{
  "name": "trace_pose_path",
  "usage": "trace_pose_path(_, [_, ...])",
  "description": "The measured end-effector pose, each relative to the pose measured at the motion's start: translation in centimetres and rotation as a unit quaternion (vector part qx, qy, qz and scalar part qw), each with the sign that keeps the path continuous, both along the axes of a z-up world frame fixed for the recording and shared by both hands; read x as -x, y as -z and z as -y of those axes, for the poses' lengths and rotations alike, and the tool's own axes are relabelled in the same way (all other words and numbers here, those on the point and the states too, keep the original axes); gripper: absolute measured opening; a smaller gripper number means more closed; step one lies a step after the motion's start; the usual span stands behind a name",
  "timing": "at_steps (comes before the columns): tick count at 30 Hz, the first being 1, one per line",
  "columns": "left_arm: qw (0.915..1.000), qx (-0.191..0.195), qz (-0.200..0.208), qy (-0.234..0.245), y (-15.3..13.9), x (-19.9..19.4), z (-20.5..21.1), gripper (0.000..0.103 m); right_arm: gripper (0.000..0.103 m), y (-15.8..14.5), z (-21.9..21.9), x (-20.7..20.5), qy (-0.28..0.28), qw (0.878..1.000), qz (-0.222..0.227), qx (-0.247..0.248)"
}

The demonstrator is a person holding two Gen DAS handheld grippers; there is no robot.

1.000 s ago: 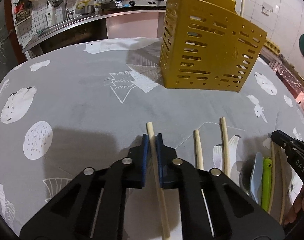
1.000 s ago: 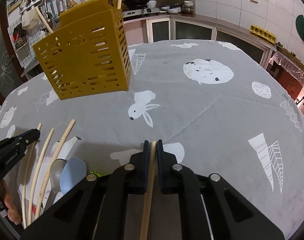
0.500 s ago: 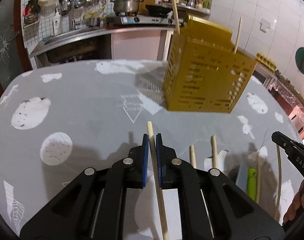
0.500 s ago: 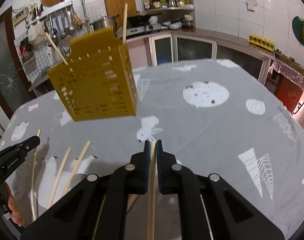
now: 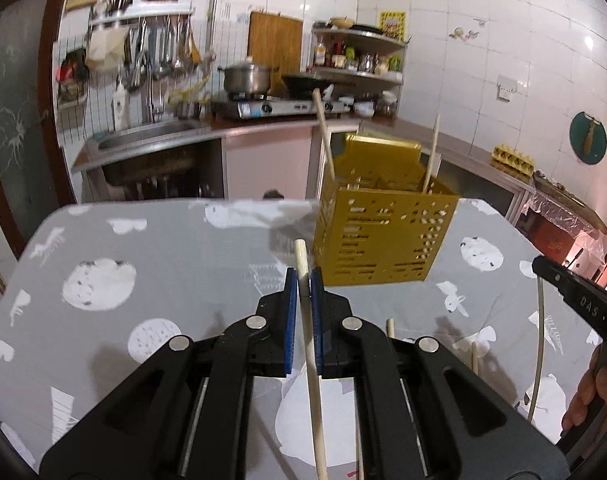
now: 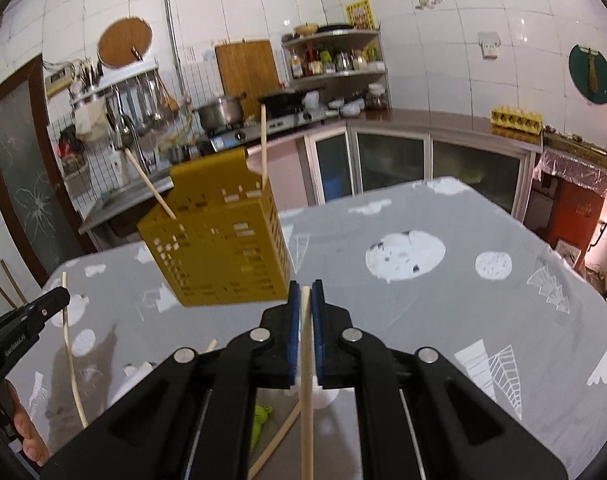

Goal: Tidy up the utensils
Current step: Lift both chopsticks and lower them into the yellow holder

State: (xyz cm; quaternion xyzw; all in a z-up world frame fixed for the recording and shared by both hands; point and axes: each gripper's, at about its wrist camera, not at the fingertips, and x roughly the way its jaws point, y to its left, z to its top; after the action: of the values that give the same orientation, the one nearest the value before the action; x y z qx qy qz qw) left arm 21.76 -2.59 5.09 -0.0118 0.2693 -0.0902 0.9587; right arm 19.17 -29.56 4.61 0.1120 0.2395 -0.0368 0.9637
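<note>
Yellow caddy [image 5: 383, 236] at 1 o'clock holds two chopsticks; left gripper [image 5: 303, 292] and right gripper [image 6: 305, 300] each clench another chopstick [image 5: 312, 360], more lie on table [image 5: 163, 248].

Both grippers rose from the worktop [image 5: 151, 248], each lifting its chopstick clear of the cloth. The left gripper [image 5: 303, 280] carried its chopstick [image 5: 308, 344] up, the right gripper [image 6: 305, 292] likewise with its chopstick [image 6: 306, 380], and both tipped up toward the yellow holder [image 5: 383, 236].

left wrist: faces holder [image 5: 383, 236] | right wrist: same holder [image 6: 219, 248], nearer
</note>
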Motion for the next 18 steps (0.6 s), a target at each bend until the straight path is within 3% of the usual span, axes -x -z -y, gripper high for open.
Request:
trace_pose_path(8, [0.9984,-0.012,0.055,-0.005,-2.0,2.5,-0.1,0.005,0.006,-1.9,0.0,1.6,-0.001,0.998,0.058,0.016])
trace_pose_path(18, [0.9967,-0.001,0.079,-0.018,-3.0,3.1,-1.1,0.005,0.006,-3.6,0.1,1.9,-0.005,0.995,0.102,0.023])
